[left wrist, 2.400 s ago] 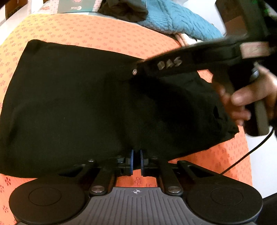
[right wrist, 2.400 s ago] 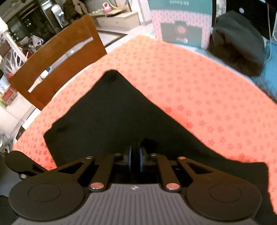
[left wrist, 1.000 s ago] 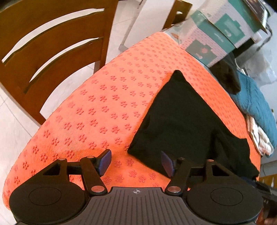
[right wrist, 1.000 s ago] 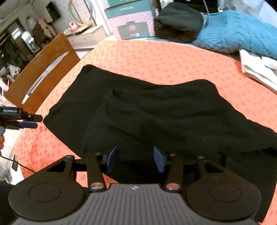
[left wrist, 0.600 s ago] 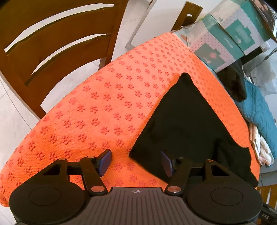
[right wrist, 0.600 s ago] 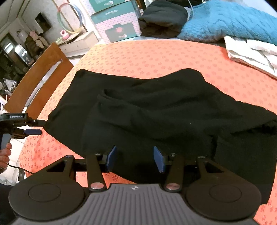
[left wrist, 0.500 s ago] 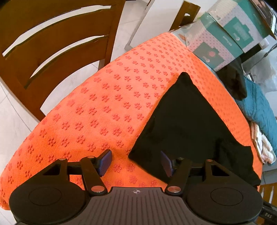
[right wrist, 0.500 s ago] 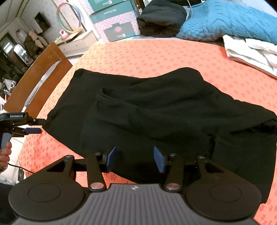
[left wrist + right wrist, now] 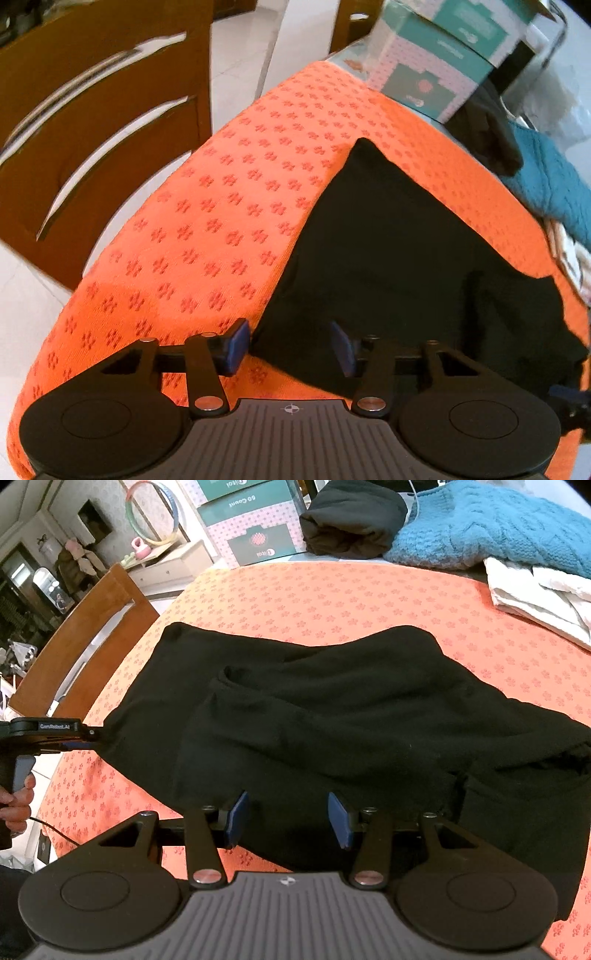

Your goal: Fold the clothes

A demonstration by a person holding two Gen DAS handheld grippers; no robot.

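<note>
A black garment [image 9: 332, 716] lies partly folded on the orange flower-patterned tablecloth [image 9: 332, 594], one layer doubled over another. My right gripper [image 9: 287, 821] stands open at the garment's near edge, its blue pads either side of the cloth. In the left wrist view the same black garment [image 9: 388, 266] runs away from a near corner, and my left gripper [image 9: 291, 349] is open with that corner between its fingers. The left gripper [image 9: 88, 736] also shows in the right wrist view, at the garment's left corner, held by a hand [image 9: 16, 805].
A wooden chair [image 9: 92, 129] stands beside the table's left edge. At the back sit teal and pink boxes [image 9: 251, 528], a rolled black garment [image 9: 351, 517], a blue knitted sweater [image 9: 498, 528] and folded white cloth [image 9: 543, 594].
Both grippers, shut on the black garment 2.4 s ago, have opened and let it go. Since then the left gripper has moved in on the garment's left corner; the right has barely moved.
</note>
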